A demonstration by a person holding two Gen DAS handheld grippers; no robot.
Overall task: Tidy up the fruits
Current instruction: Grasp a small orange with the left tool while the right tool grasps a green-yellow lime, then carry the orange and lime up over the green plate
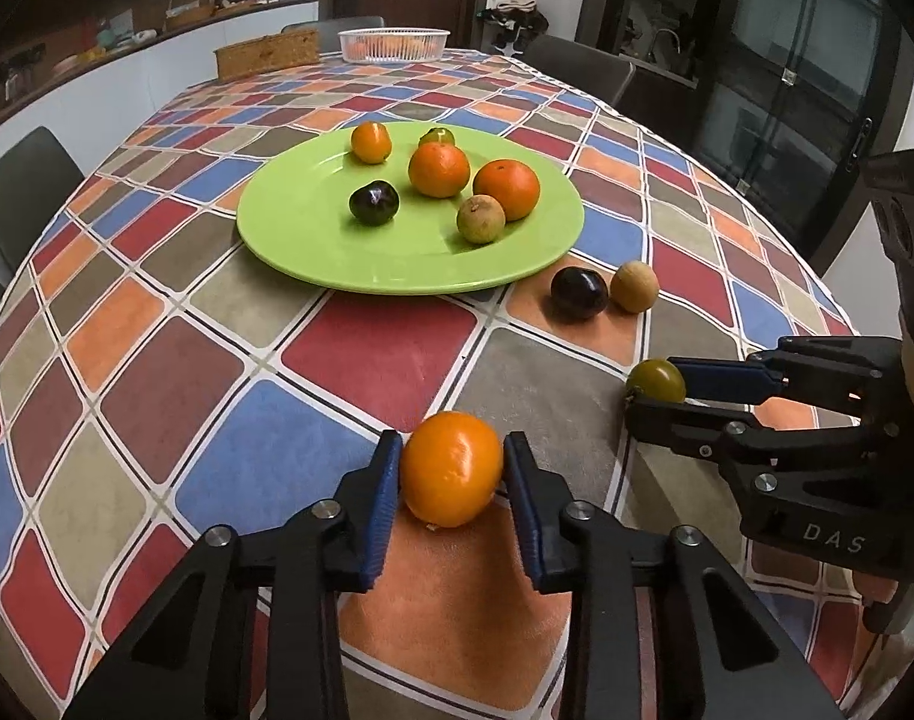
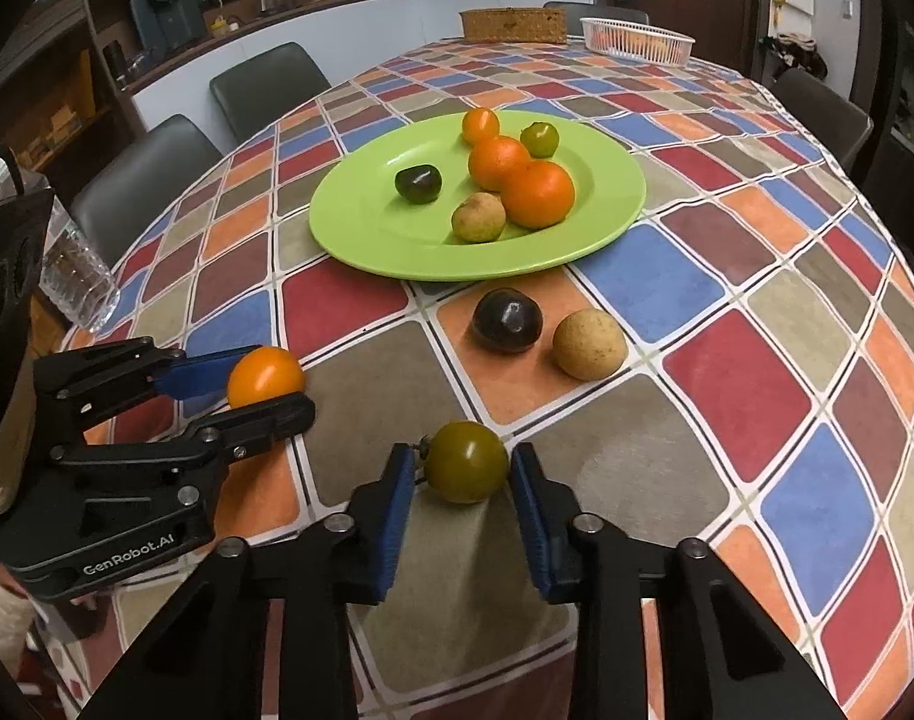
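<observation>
Each camera rides on its own gripper and looks forward and steeply down along the fingers, close over the desk [image 1: 156,360]. The left view faces the green plate [image 1: 312,240] from the near edge, with the right gripper [image 1: 655,390] at its right side. The right view faces the same plate [image 2: 366,240], with the left gripper [image 2: 270,387] at its left. Both share the plate, the loose fruit beside it and the far baskets.

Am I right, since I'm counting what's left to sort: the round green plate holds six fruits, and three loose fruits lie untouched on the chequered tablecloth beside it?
Not quite. The round green plate does hold six fruits, but only two lie untouched beside it: a dark purple fruit and a tan round fruit, as the right wrist view shows.
</observation>
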